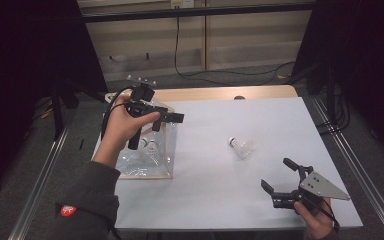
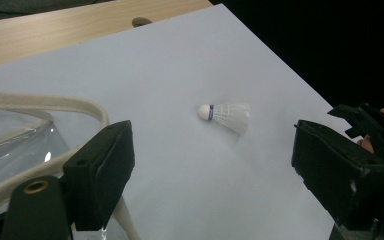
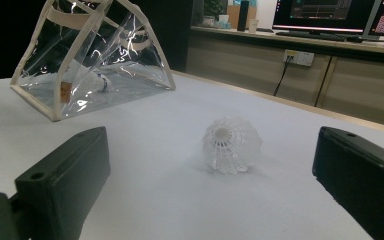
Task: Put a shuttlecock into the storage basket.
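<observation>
A white shuttlecock (image 1: 241,146) lies on its side on the white table (image 1: 220,190), right of centre. My right gripper (image 1: 277,173) rests near the front right corner, open and empty, aimed at the shuttlecock (image 3: 230,145), whose feather end faces it. A clear plastic bag (image 1: 147,160) with beige trim stands at the table's left side with a shuttlecock (image 3: 101,82) inside. Held in the air above the bag is my left gripper (image 1: 172,116), open with nothing in it. In its own view the loose shuttlecock (image 2: 225,112) lies beyond the wide jaws of the left gripper (image 2: 207,150), and the bag's rim (image 2: 55,102) is at the left.
A wooden strip (image 1: 220,93) runs along the table's far edge. A black cable (image 1: 220,74) trails on the floor behind. Metal rails (image 1: 350,165) flank the table. A cabinet with a socket (image 3: 300,57) and monitors (image 3: 325,15) stand beyond the table.
</observation>
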A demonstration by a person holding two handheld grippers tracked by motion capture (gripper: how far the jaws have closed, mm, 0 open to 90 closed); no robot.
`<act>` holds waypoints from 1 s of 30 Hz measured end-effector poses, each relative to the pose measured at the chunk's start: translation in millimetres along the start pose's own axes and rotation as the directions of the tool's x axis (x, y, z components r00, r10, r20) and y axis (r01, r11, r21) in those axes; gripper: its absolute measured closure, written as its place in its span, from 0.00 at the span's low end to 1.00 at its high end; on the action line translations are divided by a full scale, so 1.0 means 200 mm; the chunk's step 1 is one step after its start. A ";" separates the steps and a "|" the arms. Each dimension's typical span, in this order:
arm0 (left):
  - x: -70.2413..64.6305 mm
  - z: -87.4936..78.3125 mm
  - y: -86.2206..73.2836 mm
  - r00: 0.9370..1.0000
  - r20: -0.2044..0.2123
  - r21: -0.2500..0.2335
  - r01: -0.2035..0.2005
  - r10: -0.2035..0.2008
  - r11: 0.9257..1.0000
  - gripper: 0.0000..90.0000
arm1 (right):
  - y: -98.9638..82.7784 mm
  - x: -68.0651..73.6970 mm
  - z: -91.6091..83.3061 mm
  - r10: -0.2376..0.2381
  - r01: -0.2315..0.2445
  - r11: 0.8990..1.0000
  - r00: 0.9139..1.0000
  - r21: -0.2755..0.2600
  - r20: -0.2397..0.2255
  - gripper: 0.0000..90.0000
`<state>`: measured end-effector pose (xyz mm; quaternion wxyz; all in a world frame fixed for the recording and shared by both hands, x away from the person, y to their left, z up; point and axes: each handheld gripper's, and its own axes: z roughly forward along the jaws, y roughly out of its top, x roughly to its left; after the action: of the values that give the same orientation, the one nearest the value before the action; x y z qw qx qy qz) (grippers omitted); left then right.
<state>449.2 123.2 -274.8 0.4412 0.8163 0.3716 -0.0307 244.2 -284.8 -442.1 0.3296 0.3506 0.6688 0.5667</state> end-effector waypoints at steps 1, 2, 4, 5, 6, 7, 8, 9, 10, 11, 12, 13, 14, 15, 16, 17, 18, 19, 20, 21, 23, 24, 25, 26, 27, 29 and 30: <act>0.00 0.00 0.00 1.000 0.001 0.002 -0.002 0.002 1.000 0.19 | 0.00 0.00 0.00 0.001 -0.001 1.000 1.000 0.001 -0.001 0.02; -0.01 0.01 0.00 1.000 0.004 0.001 -0.002 0.002 1.000 0.19 | 0.00 0.00 0.00 0.001 -0.001 1.000 1.000 0.000 0.000 0.02; -0.02 0.01 0.00 1.000 0.009 0.005 -0.010 0.010 1.000 0.19 | 0.00 0.00 0.00 -0.001 0.001 1.000 1.000 0.000 -0.001 0.02; -0.02 0.02 -0.01 1.000 0.010 0.007 -0.011 0.011 1.000 0.19 | 0.00 0.00 0.00 0.000 0.000 1.000 1.000 0.000 -0.001 0.02; -0.02 0.02 -0.01 1.000 0.010 0.010 -0.017 0.016 1.000 0.19 | 0.00 0.00 0.00 0.000 0.000 1.000 1.000 -0.001 -0.001 0.02; -0.03 0.03 -0.01 1.000 0.013 0.012 -0.019 0.019 1.000 0.19 | 0.00 0.00 0.00 0.001 -0.001 1.000 1.000 -0.001 -0.001 0.02; -0.03 0.03 -0.01 1.000 0.015 0.013 -0.021 0.021 1.000 0.19 | 0.00 0.00 0.00 0.000 0.000 1.000 1.000 0.000 0.000 0.02; -0.03 0.04 -0.02 1.000 0.017 0.016 -0.024 0.024 1.000 0.19 | 0.00 0.00 0.00 0.001 -0.001 1.000 1.000 0.000 0.000 0.02; -0.04 0.04 -0.02 0.999 0.022 0.017 -0.025 0.025 1.000 0.19 | 0.00 0.00 0.00 0.002 -0.002 1.000 1.000 0.000 0.000 0.02; -0.04 0.05 -0.02 0.999 0.020 0.017 -0.025 0.025 1.000 0.19 | 0.00 0.00 0.00 0.002 -0.002 1.000 1.000 0.001 -0.002 0.02; -0.04 0.05 -0.02 0.999 0.022 0.019 -0.028 0.028 0.999 0.19 | 0.00 0.00 0.00 0.001 -0.001 1.000 1.000 0.000 -0.001 0.02; -0.04 0.06 -0.02 0.999 0.022 0.019 -0.029 0.029 0.999 0.19 | 0.00 0.00 0.00 0.002 -0.002 1.000 1.000 0.000 -0.003 0.02; -0.05 0.06 -0.03 0.999 0.025 0.017 -0.028 0.027 0.999 0.19 | 0.00 0.00 0.00 0.003 -0.003 1.000 1.000 0.000 -0.002 0.02; -0.05 0.06 -0.03 0.999 0.026 0.018 -0.028 0.028 0.999 0.18 | 0.00 0.00 0.00 0.002 -0.002 1.000 1.000 0.000 -0.002 0.02; -0.05 0.07 -0.03 0.999 0.028 0.022 -0.032 0.032 0.999 0.18 | 0.00 0.00 0.00 0.002 -0.002 1.000 1.000 -0.001 -0.002 0.02; -0.05 0.07 -0.03 0.999 0.028 0.018 -0.028 0.027 0.999 0.18 | 0.00 0.00 0.00 0.002 -0.002 1.000 1.000 -0.001 -0.002 0.02; -0.05 0.08 -0.03 0.999 0.029 0.022 -0.035 0.034 0.999 0.18 | 0.00 0.00 0.00 0.003 -0.003 1.000 1.000 0.000 -0.001 0.02; -0.06 0.08 -0.04 0.999 0.027 0.023 -0.034 0.034 0.999 0.18 | 0.00 0.00 0.00 0.003 -0.003 1.000 1.000 -0.001 0.002 0.02; -0.06 0.08 -0.04 0.999 0.032 0.026 -0.039 0.038 0.999 0.18 | 0.00 0.00 0.00 0.002 -0.002 1.000 1.000 0.000 -0.001 0.02; -0.06 0.09 -0.04 0.999 0.035 0.025 -0.036 0.035 0.999 0.18 | 0.00 0.00 0.00 0.001 -0.001 1.000 1.000 0.001 -0.001 0.02; -0.06 0.09 -0.05 0.998 0.039 0.029 -0.040 0.038 0.999 0.18 | 0.00 0.00 0.00 0.001 -0.001 1.000 1.000 0.001 -0.002 0.02; -0.06 0.10 -0.05 0.999 0.037 0.028 -0.039 0.038 0.999 0.18 | 0.00 0.00 0.00 0.000 0.000 1.000 1.000 0.001 -0.001 0.02; -0.07 0.10 -0.05 0.999 0.039 0.033 -0.038 0.037 0.999 0.18 | 0.00 0.00 0.00 0.002 -0.002 1.000 1.000 0.000 -0.003 0.02; -0.07 0.10 -0.05 0.998 0.042 0.032 -0.042 0.040 0.999 0.18 | 0.00 0.00 0.00 0.002 -0.002 1.000 1.000 0.001 -0.002 0.02; -0.07 0.11 -0.05 0.998 0.041 0.033 -0.039 0.037 0.999 0.17 | 0.00 0.00 0.00 0.000 0.000 1.000 1.000 0.001 0.000 0.02; -0.08 0.11 -0.06 0.998 0.043 0.035 -0.044 0.043 0.998 0.17 | 0.00 0.00 0.00 0.002 -0.002 1.000 1.000 0.001 -0.001 0.02; -0.08 0.11 -0.06 0.998 0.042 0.034 -0.044 0.043 0.998 0.17 | 0.00 0.00 0.00 0.002 -0.002 1.000 1.000 0.001 0.000 0.02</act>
<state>437.1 101.7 -291.1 0.4351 0.8309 0.3440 -0.0444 243.7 -284.9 -441.7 0.3287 0.3515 0.6688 0.5667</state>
